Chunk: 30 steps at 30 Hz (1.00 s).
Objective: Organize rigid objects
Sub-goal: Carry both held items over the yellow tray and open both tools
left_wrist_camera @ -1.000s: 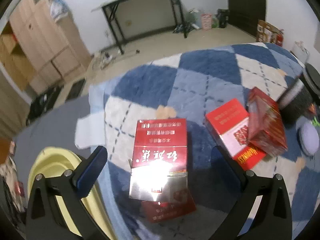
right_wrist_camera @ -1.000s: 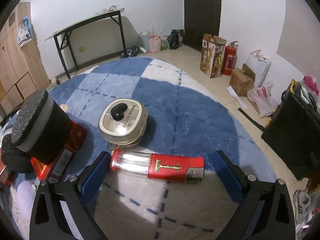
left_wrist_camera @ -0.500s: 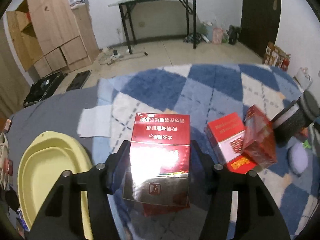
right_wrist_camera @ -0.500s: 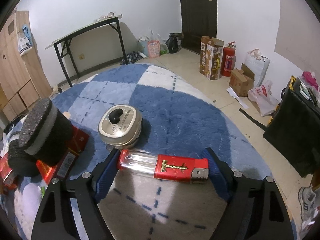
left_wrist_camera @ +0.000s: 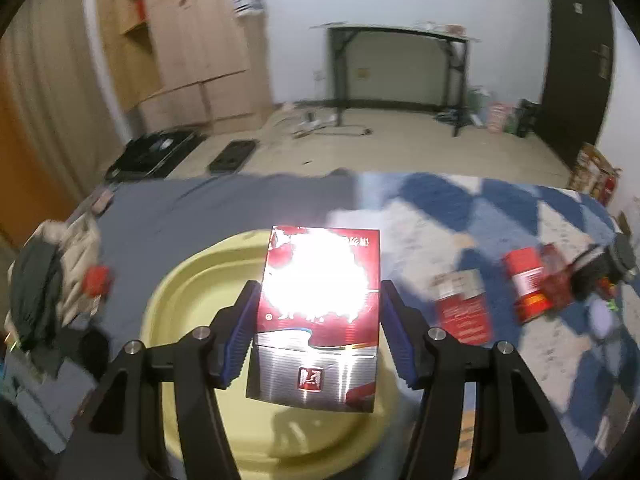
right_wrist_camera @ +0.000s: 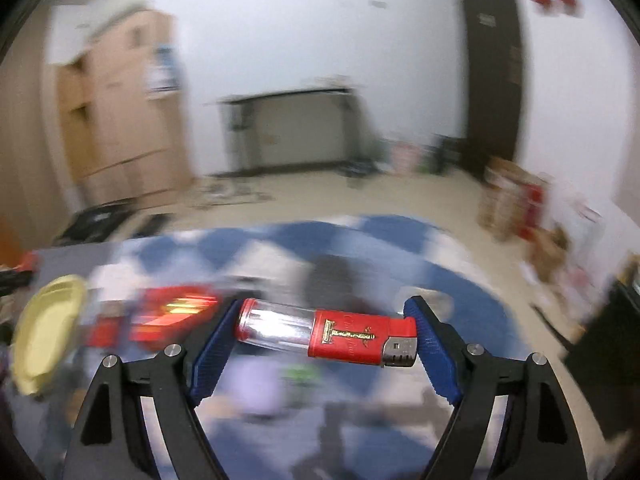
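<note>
My left gripper [left_wrist_camera: 318, 330] is shut on a red and silver box [left_wrist_camera: 316, 320], its blue pads pressing both sides; glare whitens the box's top. The box hangs above a pale yellow basin [left_wrist_camera: 188, 312] on grey cloth. My right gripper [right_wrist_camera: 324, 334] is shut on a large red and clear lighter [right_wrist_camera: 326, 332], held crosswise by its two ends above the blue checked rug [right_wrist_camera: 460, 280]. The yellow basin [right_wrist_camera: 48, 324] shows blurred at the far left of the right wrist view.
Red boxes [left_wrist_camera: 464, 308] and a dark cylinder [left_wrist_camera: 612, 264] lie on the blue checked rug [left_wrist_camera: 460, 208] to the right. A heap of clothes [left_wrist_camera: 44, 280] sits left of the basin. A wooden cabinet [left_wrist_camera: 188, 40], a black table [left_wrist_camera: 400, 68] and a dark door [left_wrist_camera: 576, 52] stand behind.
Both grippers closed, the left on the red box and the right on the lighter, then lifted them off the rug. The left swung over the yellow basin; the right view swept leftward.
</note>
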{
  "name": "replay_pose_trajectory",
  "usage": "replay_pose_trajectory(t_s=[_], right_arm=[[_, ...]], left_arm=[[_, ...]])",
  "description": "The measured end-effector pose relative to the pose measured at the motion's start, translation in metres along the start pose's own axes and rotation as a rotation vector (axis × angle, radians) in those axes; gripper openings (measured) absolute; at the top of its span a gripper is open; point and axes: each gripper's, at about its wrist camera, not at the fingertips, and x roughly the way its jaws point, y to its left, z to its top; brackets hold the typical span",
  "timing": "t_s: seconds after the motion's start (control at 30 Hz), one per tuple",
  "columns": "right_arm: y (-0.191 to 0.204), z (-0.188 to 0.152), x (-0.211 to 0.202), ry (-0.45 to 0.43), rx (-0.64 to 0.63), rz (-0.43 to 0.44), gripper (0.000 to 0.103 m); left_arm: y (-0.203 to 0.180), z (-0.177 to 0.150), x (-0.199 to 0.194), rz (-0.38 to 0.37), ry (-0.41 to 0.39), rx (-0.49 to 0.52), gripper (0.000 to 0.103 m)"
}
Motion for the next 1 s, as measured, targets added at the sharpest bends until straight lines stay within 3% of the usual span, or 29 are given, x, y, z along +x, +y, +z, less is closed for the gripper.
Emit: replay_pose_trajectory(t_s=[0.2,0.27,0.37,0.47,0.67,1.0], right_arm=[[0.15,-0.001,0.017,0.021,-0.164,0.393,0.083],[0.198,-0.008,0.034,0.058,-0.258,0.489,0.083],[0.244,-0.021,0.056,0.094,-0.374,0.568,0.083],[0.274,-0.031,0.087,0.149,-0.458,0.601,0.083],[0.332,-0.054,0.132,0.249,-0.694,0.611,0.083],[0.37,-0.064,0.172,0.368,-0.777,0.579,0.083]], left_arm=[[0.078,-0.035,0.024,0.047,0.094,-0.124,0.06],[0.095,-0.051,0.04,0.062,0.138,-0.143,0.06],[0.113,-0.072,0.059,0.044,0.174,-0.187,0.06],[0.12,-0.083,0.075,0.02,0.186,-0.219,0.06],[0.109,-0.081,0.1,-0.021,0.202,-0.179,0.06],[0.115,-0.084,0.109,-0.045,0.205,-0.211,0.061]])
